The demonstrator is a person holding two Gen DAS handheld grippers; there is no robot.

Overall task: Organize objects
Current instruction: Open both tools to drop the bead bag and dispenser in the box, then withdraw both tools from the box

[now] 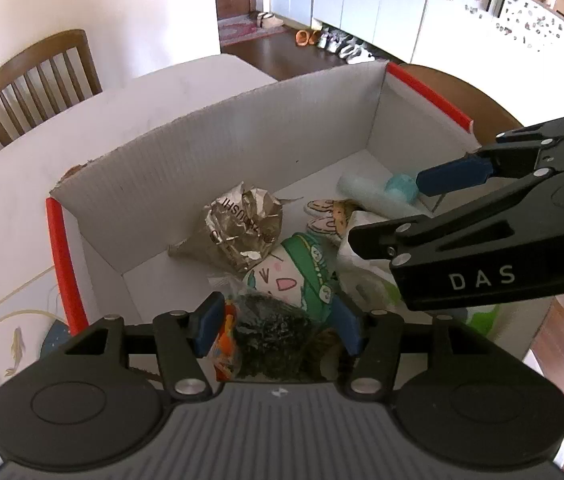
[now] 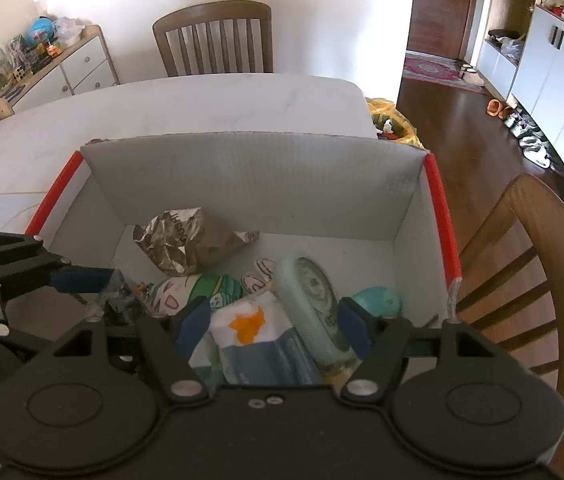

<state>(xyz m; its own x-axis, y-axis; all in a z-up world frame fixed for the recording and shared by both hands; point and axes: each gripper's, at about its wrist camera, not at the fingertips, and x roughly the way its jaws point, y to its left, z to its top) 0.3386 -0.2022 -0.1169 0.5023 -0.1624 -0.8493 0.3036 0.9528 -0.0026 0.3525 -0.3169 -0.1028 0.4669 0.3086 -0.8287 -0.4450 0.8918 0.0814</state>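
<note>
A white cardboard box (image 1: 242, 136) with red corner strips, also in the right wrist view (image 2: 250, 176), holds a crumpled foil bag (image 1: 242, 224), a plush doll with a green hood (image 1: 293, 276), a pale green tube (image 2: 313, 304) and a teal ball (image 2: 377, 300). My left gripper (image 1: 278, 324) is over the box's near end, jaws apart around a dark clear-plastic snack bag (image 1: 270, 336). My right gripper (image 2: 274, 320) is open over a white pack with an orange mark (image 2: 250, 328) and the tube. It shows from the side in the left view (image 1: 397, 208).
The box stands on a white table (image 2: 202, 104). Wooden chairs stand at the far side (image 2: 214, 36) and at the right (image 2: 529, 264). A sideboard with clutter (image 2: 42, 68) is at the back left. White cabinets (image 2: 553, 64) line the right wall.
</note>
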